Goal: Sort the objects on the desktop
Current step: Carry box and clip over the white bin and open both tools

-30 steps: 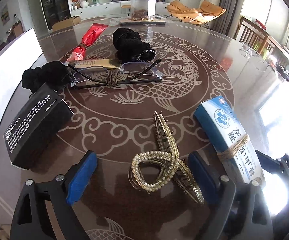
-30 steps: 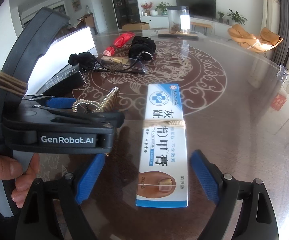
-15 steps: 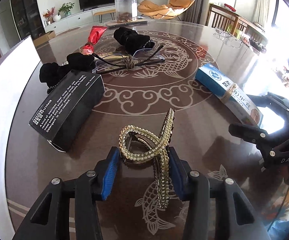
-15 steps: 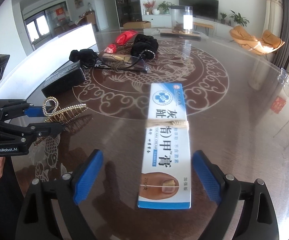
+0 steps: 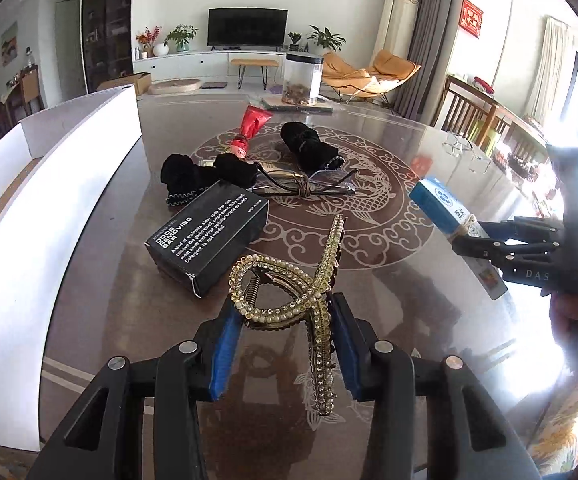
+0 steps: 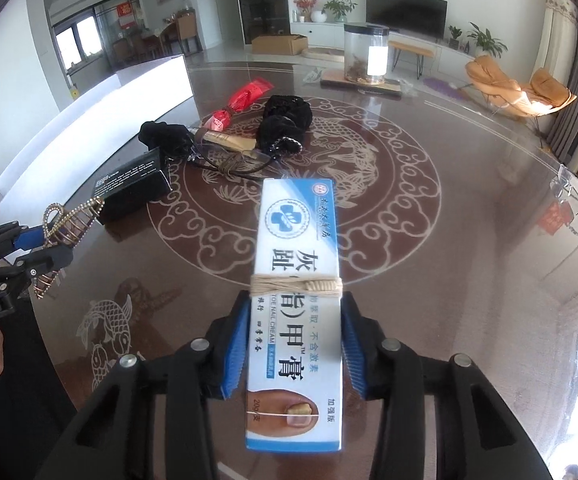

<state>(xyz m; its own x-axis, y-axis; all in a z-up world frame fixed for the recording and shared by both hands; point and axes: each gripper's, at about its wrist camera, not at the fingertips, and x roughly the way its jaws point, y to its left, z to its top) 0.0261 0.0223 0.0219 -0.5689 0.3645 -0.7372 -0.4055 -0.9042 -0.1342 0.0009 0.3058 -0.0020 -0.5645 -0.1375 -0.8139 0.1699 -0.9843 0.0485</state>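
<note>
Already both grippers carry a load. Left gripper point(image 5: 285, 344): its blue fingers point(image 5: 225, 354) are closing on the beaded gold hair clip point(image 5: 289, 292), which is between them, clear of the table point(image 5: 389, 292), its toothed long arm running along the fingers' line and its loop toward the left pad. Right gripper point(image 6: 295, 344): its fingers point(image 6: 235, 346) are closing on the long sides of the blue-and-white cream box point(image 6: 295, 280), just behind a twine band; the box's long axis runs straight ahead from the fingers and its front half overhangs them. The white bin point(image 5: 45, 208) lies at the left table edge, on the left gripper's side; that gripper is judged nearer to it, if it is the sorting target. Legible writing: "TOE NAIL CREAM" and "20g" with Chinese characters on the cream box; "ODOR REMOVING BAR" on the black box point(image 5: 209, 236); "GenRobot.AI" on the left gripper; "DAS" on the right.
</note>
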